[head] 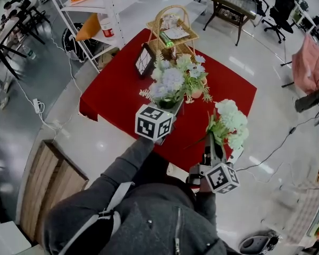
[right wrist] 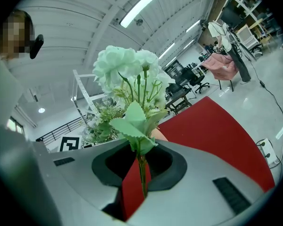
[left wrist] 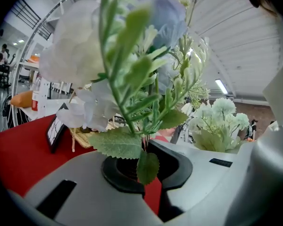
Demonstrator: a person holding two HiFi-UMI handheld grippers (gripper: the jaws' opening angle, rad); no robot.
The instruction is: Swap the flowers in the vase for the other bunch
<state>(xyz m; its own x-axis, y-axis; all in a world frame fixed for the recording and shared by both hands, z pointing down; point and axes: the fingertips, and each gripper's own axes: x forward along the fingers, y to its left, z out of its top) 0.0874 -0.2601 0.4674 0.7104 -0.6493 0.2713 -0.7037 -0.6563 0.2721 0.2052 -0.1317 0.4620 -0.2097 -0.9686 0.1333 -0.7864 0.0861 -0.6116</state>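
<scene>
While the blue-and-white bunch [head: 173, 81] stands over the red counter [head: 117, 94], its stems clamped in the left gripper's [left wrist: 144, 161] closed jaws, the vase cannot be made out beneath it. The swap looks midway: the pale green bunch [head: 231, 122], pinched by the right gripper [right wrist: 141, 173], waits just beside. Two bunches, two grippers.

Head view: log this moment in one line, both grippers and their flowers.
left gripper: shut on blue-white bunch | right gripper: shut on green-white bunch

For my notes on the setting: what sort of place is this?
Probably a large lab or workshop hall: metal shelves, office chairs, a high ceiling with strip lights.
</scene>
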